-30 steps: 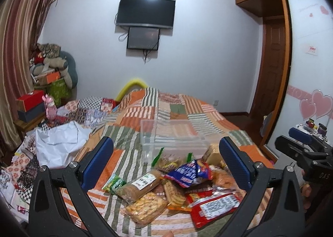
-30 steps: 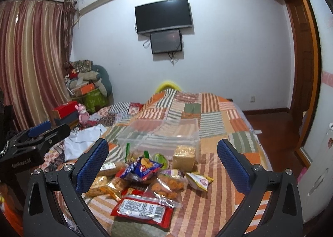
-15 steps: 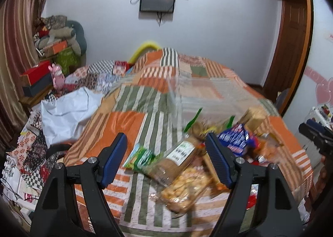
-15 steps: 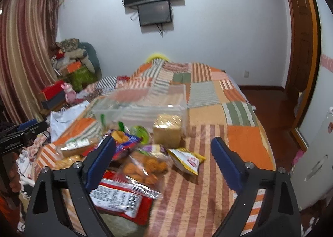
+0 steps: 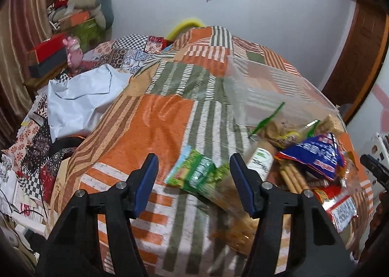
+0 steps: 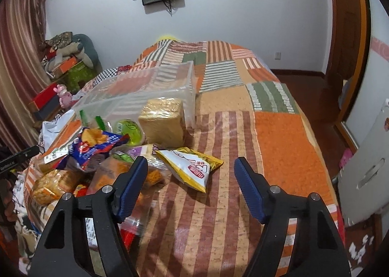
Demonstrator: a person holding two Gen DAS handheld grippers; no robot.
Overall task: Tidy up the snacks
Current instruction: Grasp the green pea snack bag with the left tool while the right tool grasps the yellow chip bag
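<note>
**Claws Closing Above Snack Pile**

Left claw [image 5: 193,179]: closing, nothing gripped; green packet [image 5: 194,173] lies between its pads at frame centre. Right claw [image 6: 190,183]: closing, nothing gripped, yellow-white packet [image 6: 192,166] between pads. Clear bin [image 6: 145,90] sits upper centre on the bed [image 6: 287,136].

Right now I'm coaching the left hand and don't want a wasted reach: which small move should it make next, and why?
Probably ease the left gripper down over the green snack packet and let its closing jaws pinch it. The packet lies on the patchwork bedspread between the pads, not yet touched, at the pile's edge. The clear plastic bin behind looks empty.
</note>
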